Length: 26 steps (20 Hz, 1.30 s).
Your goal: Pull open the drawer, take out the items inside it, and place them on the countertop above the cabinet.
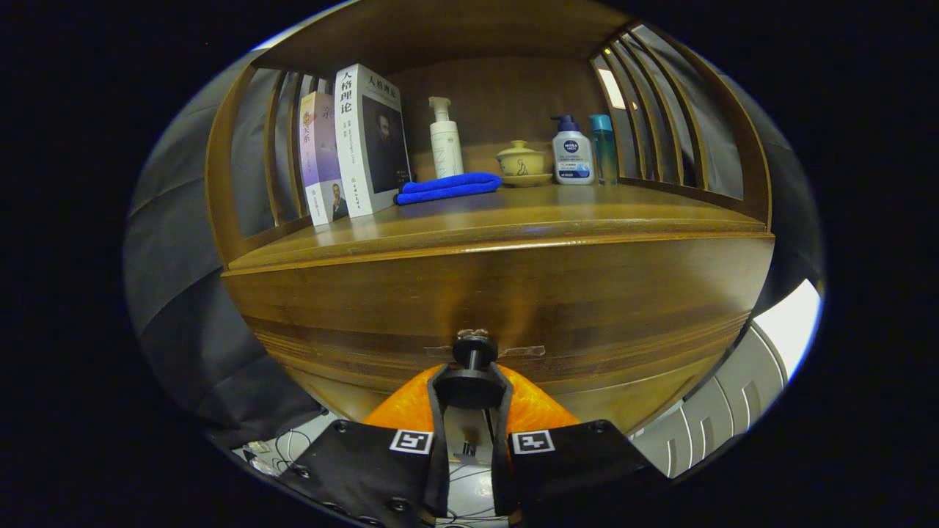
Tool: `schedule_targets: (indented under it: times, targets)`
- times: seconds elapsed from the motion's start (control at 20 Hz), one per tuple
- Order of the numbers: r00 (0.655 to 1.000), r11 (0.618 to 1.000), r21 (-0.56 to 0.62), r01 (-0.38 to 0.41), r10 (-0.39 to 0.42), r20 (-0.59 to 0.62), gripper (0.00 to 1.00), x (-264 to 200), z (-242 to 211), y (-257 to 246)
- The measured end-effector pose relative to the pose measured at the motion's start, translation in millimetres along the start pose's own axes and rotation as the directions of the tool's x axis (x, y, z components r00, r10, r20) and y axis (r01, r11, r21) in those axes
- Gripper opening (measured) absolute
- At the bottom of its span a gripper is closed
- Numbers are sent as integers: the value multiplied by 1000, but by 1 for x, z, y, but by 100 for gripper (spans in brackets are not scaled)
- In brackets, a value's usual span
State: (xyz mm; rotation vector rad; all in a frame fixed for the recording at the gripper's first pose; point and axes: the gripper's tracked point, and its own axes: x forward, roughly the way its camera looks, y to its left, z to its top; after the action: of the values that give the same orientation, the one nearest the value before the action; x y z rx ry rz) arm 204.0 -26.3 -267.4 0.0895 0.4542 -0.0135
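Your gripper [471, 387] is sitting nearest, its fingers closing around the dark drawer knob [474, 350], apparently clenched on its flange, though actual contact is hard to confirm. The wooden cabinet [623, 293] is filling the space beyond, its drawer [631, 359] looking closed. On the countertop [513, 213] are standing two books [359, 147], a folded blue cloth [447, 187], pump bottles and a lidded cup.

The brown wooden drawer front [513, 308] sits flush in the cabinet, closed. Its dark round knob [473, 350] juts out at the middle. Above it lies the glossy brown wooden countertop [557, 213].
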Motion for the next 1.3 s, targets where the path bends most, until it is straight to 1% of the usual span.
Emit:
schedule_targets:
  times: [0.35,0.8,1.0,1.3]
  targets:
    - [1000,1000,-11,16,-16,4,25,-15,-6,-1]
    - [1000,999,-22,24,-23,6,25,-50,-23,2]
    - [999,998,-41,37,-36,28,25,-68,-30,3]
    - [1000,999,-40,21,-20,20,25,-93,-42,6]
